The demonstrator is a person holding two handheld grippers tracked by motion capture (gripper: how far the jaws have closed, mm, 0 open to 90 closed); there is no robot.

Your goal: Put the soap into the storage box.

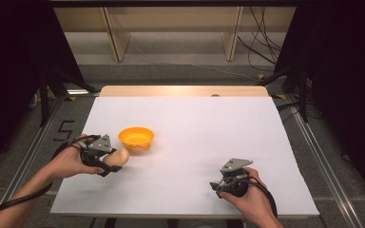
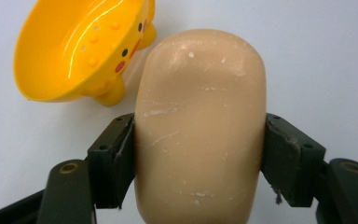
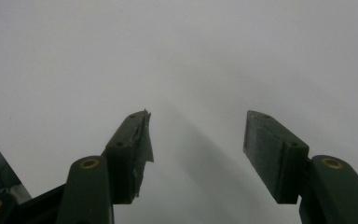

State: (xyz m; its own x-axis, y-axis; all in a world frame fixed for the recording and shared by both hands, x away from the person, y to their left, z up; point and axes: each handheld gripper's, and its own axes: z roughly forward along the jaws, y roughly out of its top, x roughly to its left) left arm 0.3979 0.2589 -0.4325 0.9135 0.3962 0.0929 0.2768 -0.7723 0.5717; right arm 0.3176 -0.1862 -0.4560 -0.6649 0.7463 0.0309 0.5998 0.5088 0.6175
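Crosswise, the left gripper (image 2: 199, 154) grasps a beige soap bar (image 2: 200, 121) whose long axis points toward the yellow dish (image 2: 74, 51); the right gripper (image 3: 196, 144) gapes.

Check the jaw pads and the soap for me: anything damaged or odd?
Yes. On the right gripper, one pad's lining is torn and peeling at its edge. The soap bar clamped in the left gripper is scuffed with whitish scratches. The yellow dish looks fine.

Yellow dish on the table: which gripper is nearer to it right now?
Left. The left gripper, holding the beige soap bar, sits just beside the yellow dish; the right gripper is far across the table, open.
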